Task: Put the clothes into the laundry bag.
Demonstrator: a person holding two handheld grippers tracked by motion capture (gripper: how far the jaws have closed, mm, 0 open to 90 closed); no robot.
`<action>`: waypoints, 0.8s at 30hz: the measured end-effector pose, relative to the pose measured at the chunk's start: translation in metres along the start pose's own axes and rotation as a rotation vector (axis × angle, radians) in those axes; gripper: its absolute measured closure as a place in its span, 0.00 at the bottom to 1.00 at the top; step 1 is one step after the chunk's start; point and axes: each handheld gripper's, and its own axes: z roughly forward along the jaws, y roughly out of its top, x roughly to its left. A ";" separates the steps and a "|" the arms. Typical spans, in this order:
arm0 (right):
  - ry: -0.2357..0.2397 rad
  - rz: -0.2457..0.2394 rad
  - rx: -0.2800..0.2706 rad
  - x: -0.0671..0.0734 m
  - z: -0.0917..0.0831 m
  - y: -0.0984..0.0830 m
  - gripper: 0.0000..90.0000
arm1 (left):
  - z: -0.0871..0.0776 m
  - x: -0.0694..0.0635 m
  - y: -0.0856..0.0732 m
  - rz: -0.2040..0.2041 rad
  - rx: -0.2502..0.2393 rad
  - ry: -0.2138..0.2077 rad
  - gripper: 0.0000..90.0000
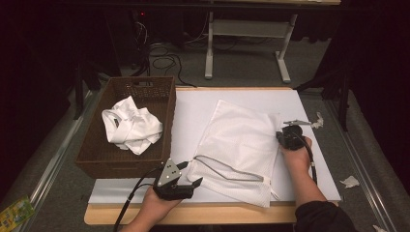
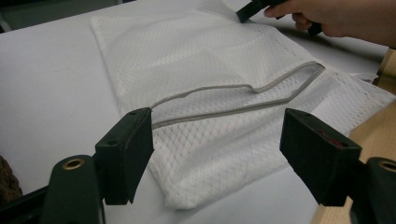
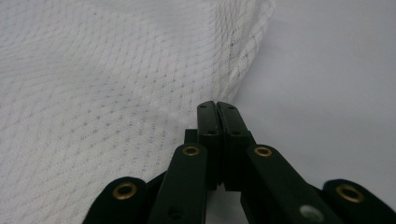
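A white mesh laundry bag [image 1: 241, 140] lies flat on the white tabletop [image 1: 193, 104], its grey zipper [image 1: 227, 170] partly undone near the front. My left gripper [image 1: 191, 186] is open at the bag's front left corner. In the left gripper view, the left gripper [image 2: 219, 126] has its jaws standing wide on either side of that corner of the bag [image 2: 196, 60], below the zipper [image 2: 243, 88]. My right gripper [image 1: 284, 136] is at the bag's right edge. In the right gripper view, the right gripper [image 3: 217, 105] has its jaws pressed together where the mesh edge [image 3: 116, 70] meets the tips.
A brown woven basket [image 1: 140, 83] stands at the table's left with a crumpled white garment [image 1: 130, 126] inside. Scraps of paper [image 1: 349, 181] lie off the table's right side. Beyond the far edge are cables and a white table frame [image 1: 209, 53] on the floor.
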 end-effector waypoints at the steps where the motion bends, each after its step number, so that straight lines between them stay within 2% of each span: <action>1: -0.009 -0.001 0.000 -0.002 -0.004 -0.003 1.00 | 0.000 0.000 0.000 -0.004 -0.001 -0.002 0.29; 4: -0.028 0.015 0.000 -0.014 -0.014 -0.013 1.00 | 0.001 0.001 0.000 -0.006 -0.001 0.001 0.29; 5: -0.043 0.045 -0.003 -0.025 -0.021 -0.021 0.99 | 0.000 0.000 0.000 -0.010 -0.003 0.001 0.29; 9: -0.065 0.059 -0.002 -0.035 -0.029 -0.028 0.98 | 0.000 0.001 0.001 -0.021 -0.012 -0.006 0.29; 11: -0.067 0.064 -0.008 -0.039 -0.033 -0.030 0.85 | -0.001 0.001 0.002 -0.028 -0.021 -0.010 0.29; 12: -0.050 0.068 -0.024 -0.040 -0.036 -0.030 0.80 | -0.001 0.002 0.002 -0.028 -0.023 -0.009 0.28; 13: -0.012 0.071 -0.068 -0.037 -0.046 -0.031 0.68 | -0.001 0.002 0.002 -0.031 -0.021 -0.008 0.28; 14: -0.012 0.071 -0.068 -0.037 -0.046 -0.031 0.68 | -0.001 0.002 0.002 -0.031 -0.018 -0.005 0.28; 17: 0.039 0.056 -0.126 -0.029 -0.061 -0.034 0.48 | 0.000 0.003 0.000 -0.030 -0.008 -0.001 0.28; 19: 0.036 0.022 -0.155 -0.022 -0.070 -0.036 0.36 | 0.000 0.004 0.000 -0.031 -0.004 0.004 0.27; 22: 0.053 -0.015 -0.220 -0.012 -0.085 -0.041 0.29 | 0.000 0.003 0.000 -0.030 -0.001 0.009 0.27; 23: 0.100 -0.045 -0.277 -0.002 -0.094 -0.048 0.27 | 0.000 0.003 0.000 -0.028 0.001 0.012 0.27; 24: 0.100 -0.045 -0.277 -0.002 -0.094 -0.048 0.27 | 0.000 0.004 0.000 -0.027 0.001 0.012 0.27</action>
